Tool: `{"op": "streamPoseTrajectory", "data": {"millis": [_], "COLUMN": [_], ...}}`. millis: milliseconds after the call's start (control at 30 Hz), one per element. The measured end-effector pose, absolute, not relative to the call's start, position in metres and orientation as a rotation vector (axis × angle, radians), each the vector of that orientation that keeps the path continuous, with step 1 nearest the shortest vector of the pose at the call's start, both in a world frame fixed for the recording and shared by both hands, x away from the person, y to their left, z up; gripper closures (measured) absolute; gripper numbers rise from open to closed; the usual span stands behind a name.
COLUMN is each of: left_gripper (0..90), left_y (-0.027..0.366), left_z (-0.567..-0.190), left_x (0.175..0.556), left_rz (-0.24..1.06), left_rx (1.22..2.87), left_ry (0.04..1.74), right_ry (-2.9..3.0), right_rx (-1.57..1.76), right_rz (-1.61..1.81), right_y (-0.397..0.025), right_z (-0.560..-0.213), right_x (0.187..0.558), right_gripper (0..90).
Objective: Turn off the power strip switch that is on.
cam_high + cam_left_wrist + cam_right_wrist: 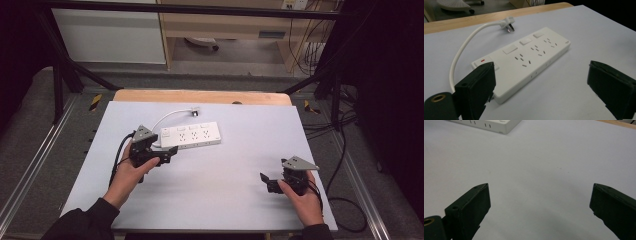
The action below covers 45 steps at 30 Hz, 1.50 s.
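White power strip (190, 135) lying on pale desk (235, 200), left of frame centre in high view, long side running left to right. Its white cable (170, 116) looping to plug (195, 111) resting just above strip. Left claw (170, 156) hovering just below strip's left end, jaws spread wide, gripping nothing. Right claw (265, 181) sitting at lower right of frame, well apart from strip, jaws also spread, nothing between them. Hands holding both.
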<state>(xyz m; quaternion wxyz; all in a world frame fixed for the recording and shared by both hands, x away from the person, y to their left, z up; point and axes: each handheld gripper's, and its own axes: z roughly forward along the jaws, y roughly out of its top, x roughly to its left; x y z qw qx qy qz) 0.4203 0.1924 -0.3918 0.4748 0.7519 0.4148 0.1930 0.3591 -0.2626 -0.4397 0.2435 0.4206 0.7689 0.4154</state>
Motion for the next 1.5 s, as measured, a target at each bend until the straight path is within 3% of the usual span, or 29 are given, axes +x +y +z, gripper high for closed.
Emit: {"op": "streamPoseTrajectory", "data": {"millis": [200,733,1500], "left_gripper": [11.4,9.3,10.2], "left_y": [0.183,0.161,0.154], "left_z": [-0.388,-0.383,-0.392], "left_x": [0.43,0.457,0.493], "left_rz": [0.483,0.523,0.555], "left_rx": [1.845,1.833,1.845], "left_ry": [1.006,0.995,1.055], "right_ry": [2.104,2.096,2.102], "right_rx": [1.147,1.138,1.131], "right_rz": [1.142,1.155,1.148], "right_y": [-0.261,-0.261,-0.261], "right_z": [-0.438,-0.437,-0.437], "right_x": [0.359,0.359,0.359], "right_gripper": [3.9,4.0,4.2]}}
